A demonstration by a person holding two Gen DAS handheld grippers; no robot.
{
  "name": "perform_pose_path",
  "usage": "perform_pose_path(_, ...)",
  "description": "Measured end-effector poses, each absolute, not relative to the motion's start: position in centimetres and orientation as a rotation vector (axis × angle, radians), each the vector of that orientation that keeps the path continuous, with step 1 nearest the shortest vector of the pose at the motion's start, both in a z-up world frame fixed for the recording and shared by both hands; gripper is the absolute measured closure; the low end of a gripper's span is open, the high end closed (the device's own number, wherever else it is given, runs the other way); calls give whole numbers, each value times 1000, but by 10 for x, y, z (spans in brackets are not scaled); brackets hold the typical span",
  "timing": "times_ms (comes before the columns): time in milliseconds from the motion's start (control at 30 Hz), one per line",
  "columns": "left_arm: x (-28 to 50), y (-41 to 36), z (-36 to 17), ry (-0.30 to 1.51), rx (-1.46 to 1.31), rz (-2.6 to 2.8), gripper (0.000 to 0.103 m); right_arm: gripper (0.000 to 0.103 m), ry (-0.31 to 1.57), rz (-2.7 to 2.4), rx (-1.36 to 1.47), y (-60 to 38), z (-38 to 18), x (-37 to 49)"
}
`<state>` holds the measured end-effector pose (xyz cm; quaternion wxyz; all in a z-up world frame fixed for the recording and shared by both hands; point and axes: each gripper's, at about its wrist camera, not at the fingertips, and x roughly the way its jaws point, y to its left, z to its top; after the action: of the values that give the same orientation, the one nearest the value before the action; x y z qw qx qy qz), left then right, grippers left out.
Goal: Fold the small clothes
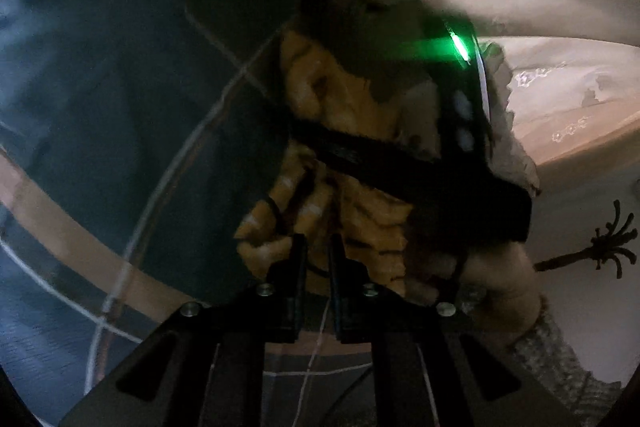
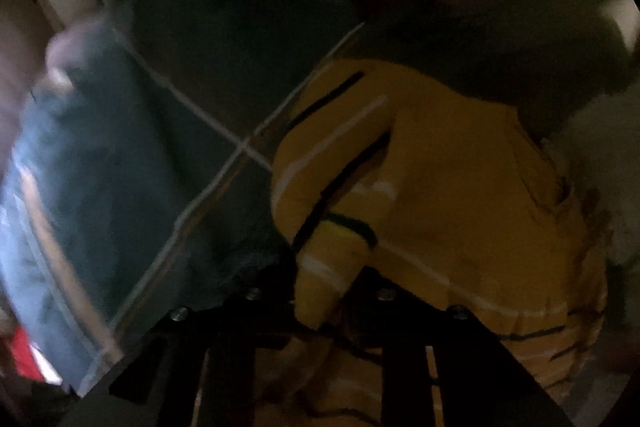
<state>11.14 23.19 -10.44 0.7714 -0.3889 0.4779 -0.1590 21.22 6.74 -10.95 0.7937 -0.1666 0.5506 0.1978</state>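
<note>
Cloth fills both of my views: a small yellow garment with thin black and white stripes, bunched and lifted off the dark teal surface that carries pale crossing lines.

My left gripper has its jaws drawn nearly together, with only a narrow slit between the black fingers. The garment hangs right ahead of the tips and a fold of it appears pinched between them, though the blur keeps me from seeing the contact cleanly. Just beyond and to the right of those tips, my right gripper's black body crosses over the cloth, a green light glowing on it, and my hand in a grey knit sleeve sits below it. Pale bedding or fabric lies further off to the right.

From my right gripper the garment lies right in front and spreads away up and to the right. The jaws stand narrow, and a striped fold of yellow cloth comes down between the fingers, which close on it. To the left of that gripper the teal surface shows its crossing lines, and a blue-grey cloth lies further left, blurred
</note>
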Motion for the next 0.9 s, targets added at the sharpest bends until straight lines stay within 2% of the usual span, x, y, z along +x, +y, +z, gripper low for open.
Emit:
perform_pose_path(133, 105, 227, -80, 986, -811, -293, 94, 87, 1119, 465, -167, 15, -77, 217)
perform_pose_path(367, 109, 172, -75, 1010, -778, -273, 93, 87, 1014, 434, 151, -152, -38, 213)
perform_pose_path(533, 132, 102, -84, 1068, -737, -317, 93, 87, 1054, 308, 332, -272, -75, 221)
perform_pose_path(700, 142, 48, -90, 1120, -677, -361, 93, 87, 1092, 248, 546, -349, -130, 218)
perform_pose_path(800, 153, 21, -93, 1140, -653, -371, 93, 87, 1086, 264, 565, -362, -134, 213)
perform_pose_path(900, 154, 11, -90, 1142, -639, -377, 93, 87, 1072, 280, 505, -380, -115, 213)
